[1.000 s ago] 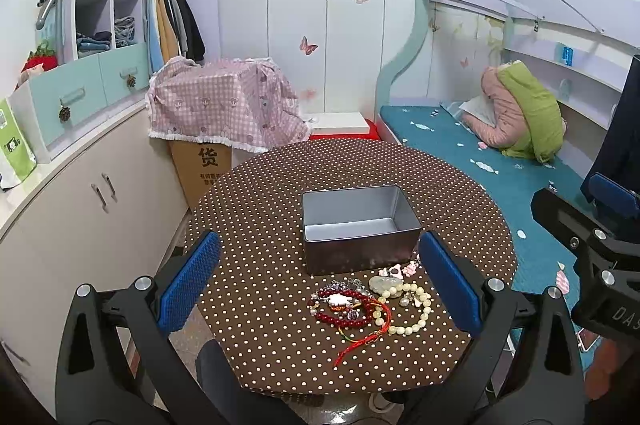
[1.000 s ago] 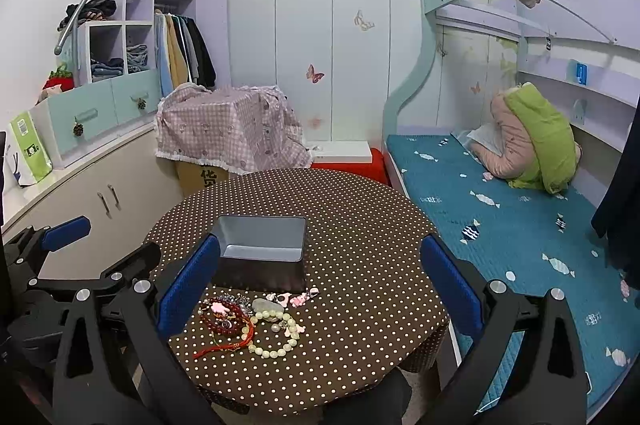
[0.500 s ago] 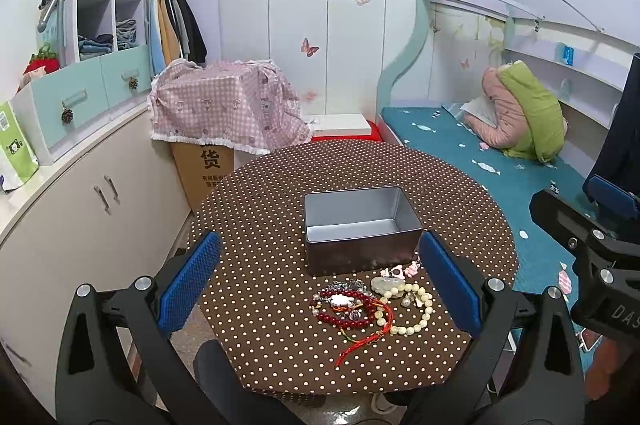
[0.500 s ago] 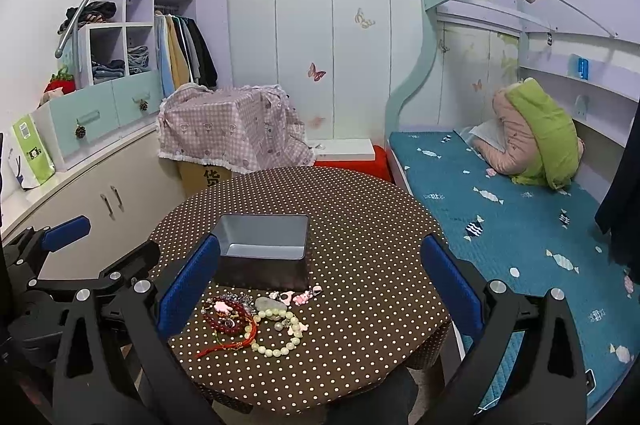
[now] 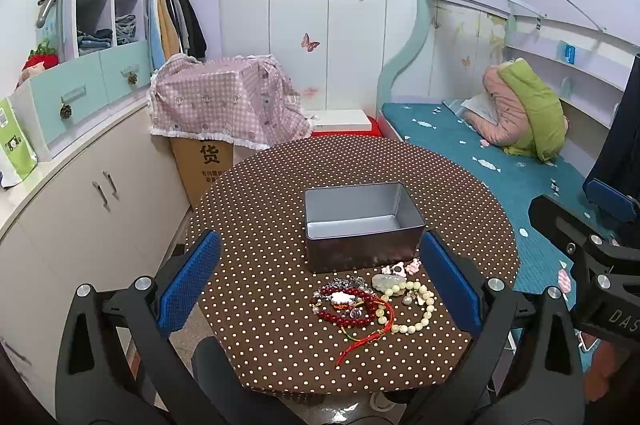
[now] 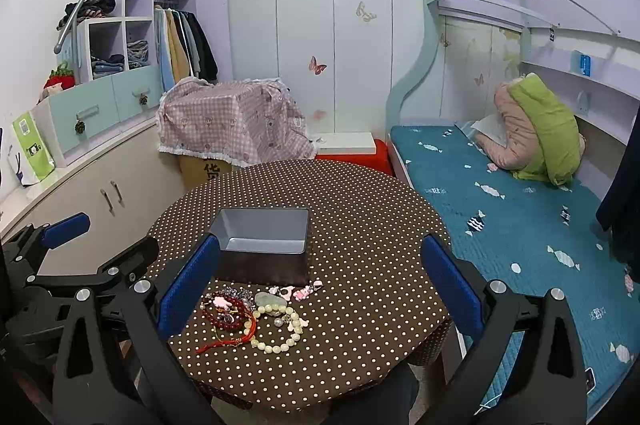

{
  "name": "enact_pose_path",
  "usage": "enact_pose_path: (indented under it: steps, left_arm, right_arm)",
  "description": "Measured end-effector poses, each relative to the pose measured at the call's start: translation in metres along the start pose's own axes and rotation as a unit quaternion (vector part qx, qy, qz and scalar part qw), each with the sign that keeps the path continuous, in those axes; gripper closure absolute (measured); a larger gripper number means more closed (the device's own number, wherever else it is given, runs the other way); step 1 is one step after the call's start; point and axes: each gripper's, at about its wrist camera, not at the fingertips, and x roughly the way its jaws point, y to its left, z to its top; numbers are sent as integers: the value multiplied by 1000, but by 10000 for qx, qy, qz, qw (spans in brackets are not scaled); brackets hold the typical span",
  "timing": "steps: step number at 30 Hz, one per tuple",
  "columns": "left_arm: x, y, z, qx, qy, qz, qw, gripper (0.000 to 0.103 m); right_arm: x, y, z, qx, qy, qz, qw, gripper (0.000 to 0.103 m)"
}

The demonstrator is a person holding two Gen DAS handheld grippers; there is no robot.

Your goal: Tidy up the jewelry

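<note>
While both the left gripper (image 5: 320, 275) and right gripper (image 6: 320, 275) hung spread and empty, the tangled bracelets (image 5: 372, 307), at six o'clock of the tin (image 5: 360, 225), risked snagging together.

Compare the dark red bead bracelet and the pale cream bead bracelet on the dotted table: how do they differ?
The dark red bead bracelet has small, deep red beads; the pale cream bead bracelet has larger, milky beads. The red one lies left in a tangle of charms, with a red tasselled cord beside it; the cream one lies right as an open ring. Both rest on the brown polka-dot tablecloth, in front of the open grey metal tin, not in it.
</note>
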Motion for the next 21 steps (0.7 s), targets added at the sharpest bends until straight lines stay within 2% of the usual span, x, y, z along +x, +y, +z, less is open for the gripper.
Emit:
enact_pose_path:
  steps: [21]
  left_arm:
    - [1, 1, -1, -2, 5, 3, 10000, 4]
  right_arm:
    - [3, -1, 2, -4, 63, 19, 10000, 6]
